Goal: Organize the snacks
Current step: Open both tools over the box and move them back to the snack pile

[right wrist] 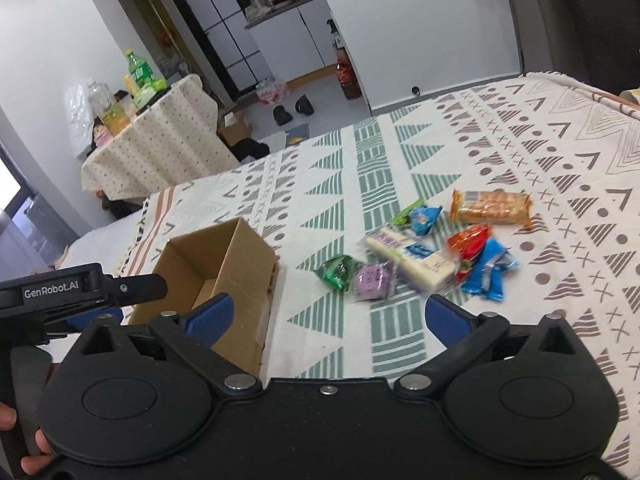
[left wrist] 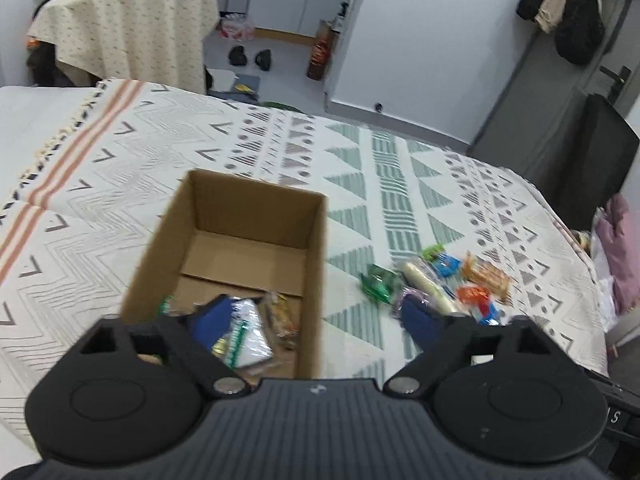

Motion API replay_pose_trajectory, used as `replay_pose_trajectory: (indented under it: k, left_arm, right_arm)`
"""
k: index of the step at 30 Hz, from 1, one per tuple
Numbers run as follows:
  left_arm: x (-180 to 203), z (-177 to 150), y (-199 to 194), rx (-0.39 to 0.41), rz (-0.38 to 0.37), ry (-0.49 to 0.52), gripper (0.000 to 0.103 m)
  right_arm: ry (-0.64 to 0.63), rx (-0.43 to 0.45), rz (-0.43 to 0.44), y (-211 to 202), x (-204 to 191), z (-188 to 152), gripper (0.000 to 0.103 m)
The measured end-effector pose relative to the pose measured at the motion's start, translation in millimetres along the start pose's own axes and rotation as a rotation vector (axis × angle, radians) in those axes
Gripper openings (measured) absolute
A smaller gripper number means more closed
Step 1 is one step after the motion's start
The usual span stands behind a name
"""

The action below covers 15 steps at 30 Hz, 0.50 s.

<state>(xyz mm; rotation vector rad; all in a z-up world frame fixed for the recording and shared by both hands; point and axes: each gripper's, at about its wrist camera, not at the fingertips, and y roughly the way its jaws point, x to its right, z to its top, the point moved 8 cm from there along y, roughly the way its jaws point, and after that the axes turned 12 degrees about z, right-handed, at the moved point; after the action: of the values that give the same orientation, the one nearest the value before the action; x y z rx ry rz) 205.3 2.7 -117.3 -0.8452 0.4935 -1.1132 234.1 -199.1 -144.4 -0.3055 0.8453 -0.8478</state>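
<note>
Both grippers, left (left wrist: 316,320) and right (right wrist: 326,316): fingers apart, empty. Risk: snack pile (right wrist: 432,252) overlaps; slick wrappers may slip or double-pick, missing box (right wrist: 216,276).

Matt brown cardboard box (left wrist: 256,220) on a woven patterned cloth (left wrist: 120,168), beside glossy plastic-wrapped snacks (right wrist: 424,252)

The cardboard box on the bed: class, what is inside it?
Inside the cardboard box, a few wrapped snacks lie at the near end; the far floor is bare. The left hand-held gripper hides the nearest corner, so anything there is unseen.
</note>
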Motion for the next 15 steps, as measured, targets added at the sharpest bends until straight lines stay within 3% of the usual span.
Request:
replay_pose_trajectory:
  k: [3, 15]
  left_arm:
    - [13, -2, -3, 0.011, -0.008, 0.020, 0.102]
    - [56, -11, -3, -0.028, -0.038, 0.058, 0.103]
  right_arm:
    - [0.000, 0.014, -0.013, -7, 9, 2, 0.103]
    - [-0.007, 0.043, -0.023, -33, 46, 9, 0.103]
